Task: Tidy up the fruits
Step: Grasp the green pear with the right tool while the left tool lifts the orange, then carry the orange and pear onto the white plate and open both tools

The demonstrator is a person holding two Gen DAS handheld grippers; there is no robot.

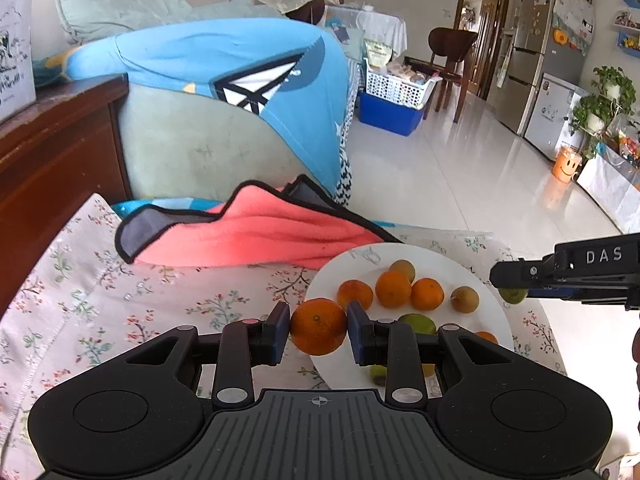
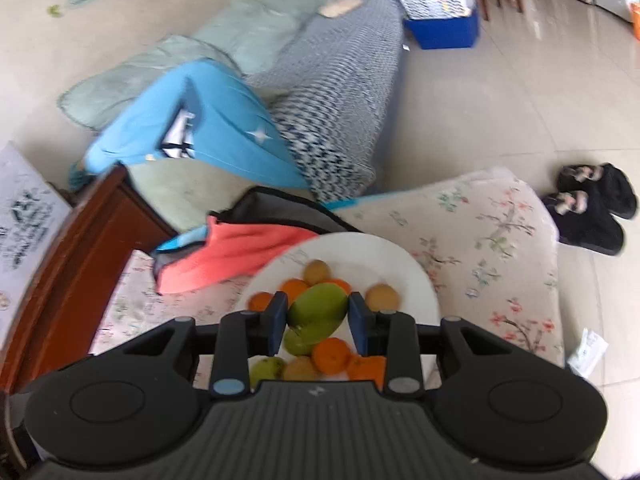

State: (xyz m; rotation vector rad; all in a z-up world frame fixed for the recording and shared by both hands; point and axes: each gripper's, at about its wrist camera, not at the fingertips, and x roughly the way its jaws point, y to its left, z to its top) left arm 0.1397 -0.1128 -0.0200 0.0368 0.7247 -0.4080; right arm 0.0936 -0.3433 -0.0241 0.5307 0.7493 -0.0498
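Left gripper (image 1: 318,326) clamps a firm, round orange (image 1: 318,326) across its middle; right gripper (image 2: 318,318) pinches a smooth, bruisable green mango (image 2: 318,312) above the plate (image 2: 420,292).

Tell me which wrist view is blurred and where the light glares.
Right wrist view: smeared by motion, sofa and slippers soft, though the green fruit in the right hand-held gripper reads clearly. Left wrist view: sharp, orange crisp, daylight glaring off the tiled floor. Both bend straight lines at the edges.
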